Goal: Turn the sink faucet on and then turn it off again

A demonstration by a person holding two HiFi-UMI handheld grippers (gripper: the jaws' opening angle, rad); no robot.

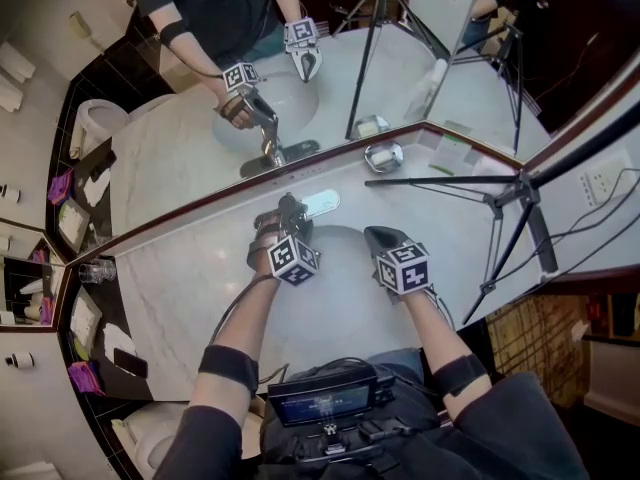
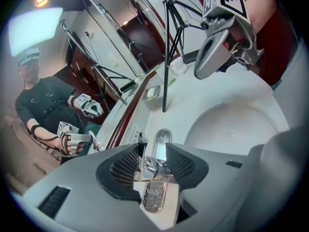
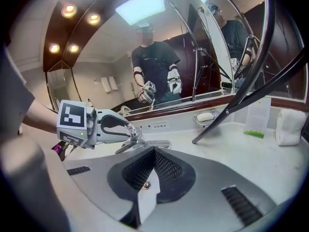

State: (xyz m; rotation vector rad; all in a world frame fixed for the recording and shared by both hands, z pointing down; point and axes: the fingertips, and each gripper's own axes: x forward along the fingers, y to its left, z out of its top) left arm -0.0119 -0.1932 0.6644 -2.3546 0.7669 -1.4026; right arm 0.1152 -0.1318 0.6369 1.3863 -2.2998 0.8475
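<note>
Far left: white marble bench (image 1: 180, 278) under the wall mirror (image 1: 180, 138). Centre: pinching the chrome lever handle (image 2: 148, 167) of the chrome sink faucet (image 1: 322, 204) with the left gripper (image 2: 152, 154), jaws closed in, pads touching both sides. Mounted at the back rim of the white oval basin (image 2: 231, 124), by the mirror. Right: hovering above the basin with the right gripper (image 3: 153, 151), jaws pressed together, nothing between.

Pale marble counter (image 1: 170, 288) w/ sunk basin (image 1: 345, 313), faucet (image 1: 318, 204) at its back edge. Soap dish (image 1: 384, 155) by mirror (image 1: 200, 138), tripod (image 1: 440, 182) leg just beside it, glass (image 1: 97, 270) far L.
</note>
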